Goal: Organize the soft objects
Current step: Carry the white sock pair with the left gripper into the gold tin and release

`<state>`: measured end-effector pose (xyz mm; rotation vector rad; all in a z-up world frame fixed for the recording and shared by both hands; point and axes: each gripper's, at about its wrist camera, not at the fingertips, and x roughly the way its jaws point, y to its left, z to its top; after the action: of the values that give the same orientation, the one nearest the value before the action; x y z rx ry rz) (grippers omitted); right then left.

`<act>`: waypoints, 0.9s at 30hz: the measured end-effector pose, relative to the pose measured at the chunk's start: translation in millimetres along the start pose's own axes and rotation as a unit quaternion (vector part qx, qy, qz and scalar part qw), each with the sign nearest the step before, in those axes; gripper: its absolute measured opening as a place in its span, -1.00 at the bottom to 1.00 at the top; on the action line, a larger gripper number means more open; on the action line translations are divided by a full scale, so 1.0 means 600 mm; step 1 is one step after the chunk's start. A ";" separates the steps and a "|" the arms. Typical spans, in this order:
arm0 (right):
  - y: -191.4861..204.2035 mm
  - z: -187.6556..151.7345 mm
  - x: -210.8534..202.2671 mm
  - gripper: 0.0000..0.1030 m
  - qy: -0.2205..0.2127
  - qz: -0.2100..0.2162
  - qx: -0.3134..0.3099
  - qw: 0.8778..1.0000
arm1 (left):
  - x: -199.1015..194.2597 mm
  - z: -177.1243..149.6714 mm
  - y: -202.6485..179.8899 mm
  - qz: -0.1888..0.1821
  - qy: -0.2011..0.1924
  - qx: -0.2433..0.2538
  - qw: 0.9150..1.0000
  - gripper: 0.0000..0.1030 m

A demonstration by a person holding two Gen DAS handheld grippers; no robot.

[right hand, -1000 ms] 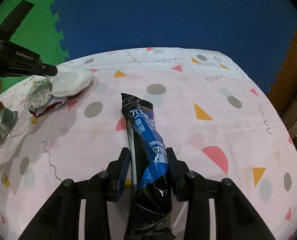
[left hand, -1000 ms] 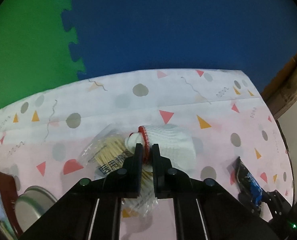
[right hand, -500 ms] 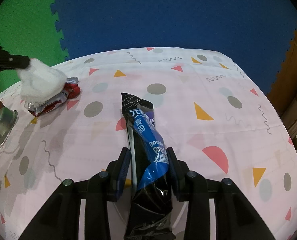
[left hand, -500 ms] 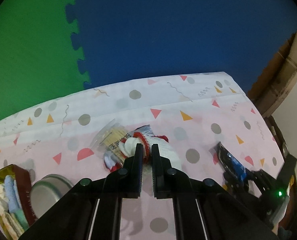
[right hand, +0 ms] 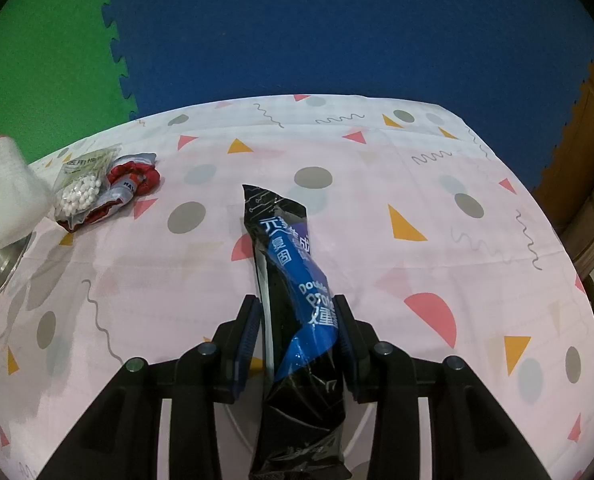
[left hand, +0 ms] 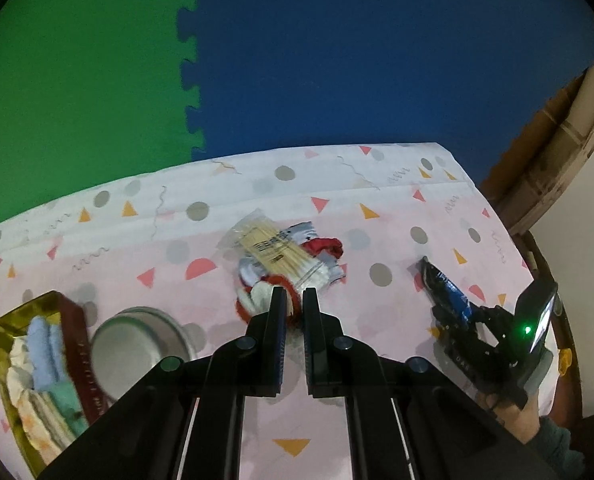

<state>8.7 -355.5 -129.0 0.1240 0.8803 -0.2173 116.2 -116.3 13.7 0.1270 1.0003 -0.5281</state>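
Observation:
My left gripper (left hand: 293,295) is shut on the red cuff of a white knitted glove (left hand: 257,298), held up off the table. The glove (right hand: 5,192) hangs at the far left of the right wrist view. Below and beyond it lie a clear bag of cotton swabs (left hand: 275,250) and a red and grey cloth item (left hand: 325,246). My right gripper (right hand: 297,302) is shut on a long black and blue packet (right hand: 293,256), whose far end points across the table. The left wrist view shows that gripper (left hand: 453,320) low at the right, in a person's hand.
A gold and red box (left hand: 75,344) with folded cloths (left hand: 41,356) stands at the left, and a metal bowl (left hand: 137,352) sits beside it. The pink patterned tablecloth (right hand: 417,200) covers the table. Green and blue foam mats lie beyond the far edge, with cardboard at the right.
My left gripper has lifted the glove off the swab bag and drawn back and up, uncovering the bag and the red and grey item. The right gripper and its packet have not moved.

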 end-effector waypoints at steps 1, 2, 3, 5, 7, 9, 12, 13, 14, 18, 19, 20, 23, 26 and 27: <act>0.000 0.000 0.000 -0.26 0.000 0.000 0.000 1.000 | -0.003 -0.002 0.002 0.004 -0.001 0.000 1.000 -0.88; 0.000 0.000 0.000 -0.26 0.000 0.000 0.000 1.000 | -0.008 -0.004 0.006 0.009 -0.001 -0.002 1.000 -0.88; 0.000 0.000 0.000 -0.26 0.000 0.000 0.000 1.000 | -0.012 -0.006 0.008 0.007 -0.001 -0.001 1.000 -0.89; 0.000 0.000 0.000 -0.26 0.000 -0.001 -0.001 1.000 | -0.020 -0.011 0.014 0.010 -0.004 0.003 1.000 -0.89; -0.001 0.000 -0.001 -0.26 0.000 -0.001 -0.001 1.000 | -0.026 -0.014 0.018 0.018 -0.006 0.005 1.000 -0.89; 0.000 0.000 -0.001 -0.26 0.000 -0.001 -0.001 1.000 | -0.032 -0.017 0.023 0.020 -0.006 0.007 1.000 -0.90; 0.001 0.000 -0.001 -0.26 0.000 -0.002 -0.002 1.000 | -0.040 -0.021 0.029 0.029 -0.010 0.011 0.999 -0.90; 0.000 0.000 -0.001 -0.26 0.000 -0.002 -0.001 1.000 | -0.044 -0.022 0.031 0.032 -0.012 0.011 0.999 -0.90; 0.001 0.000 -0.001 -0.26 0.000 -0.002 -0.002 1.000 | -0.046 -0.023 0.033 0.033 -0.012 0.011 0.999 -0.90; 0.001 0.000 -0.001 -0.26 0.000 -0.002 -0.002 1.000 | -0.062 -0.024 0.048 0.037 -0.017 0.004 0.999 -0.90; 0.001 0.000 -0.001 -0.26 0.000 -0.002 -0.002 1.000 | -0.066 -0.024 0.053 0.041 -0.019 0.001 0.999 -0.90; 0.001 -0.001 -0.001 -0.26 0.000 -0.002 -0.002 1.000 | -0.071 -0.024 0.058 0.045 -0.020 -0.002 0.999 -0.90; 0.001 0.000 -0.001 -0.26 0.000 -0.002 -0.002 1.000 | -0.086 -0.023 0.078 0.059 -0.023 -0.009 0.998 -0.90; 0.000 0.000 -0.001 -0.26 0.000 -0.002 -0.002 1.000 | -0.104 -0.024 0.102 0.073 -0.030 -0.019 0.997 -0.90; 0.001 0.000 -0.001 -0.26 0.000 -0.002 -0.002 1.000 | -0.110 -0.024 0.110 0.077 -0.031 -0.022 0.996 -0.90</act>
<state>8.3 -354.8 -128.4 0.1197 0.8811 -0.2189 108.5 -30.2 51.6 0.1466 0.9324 -0.3679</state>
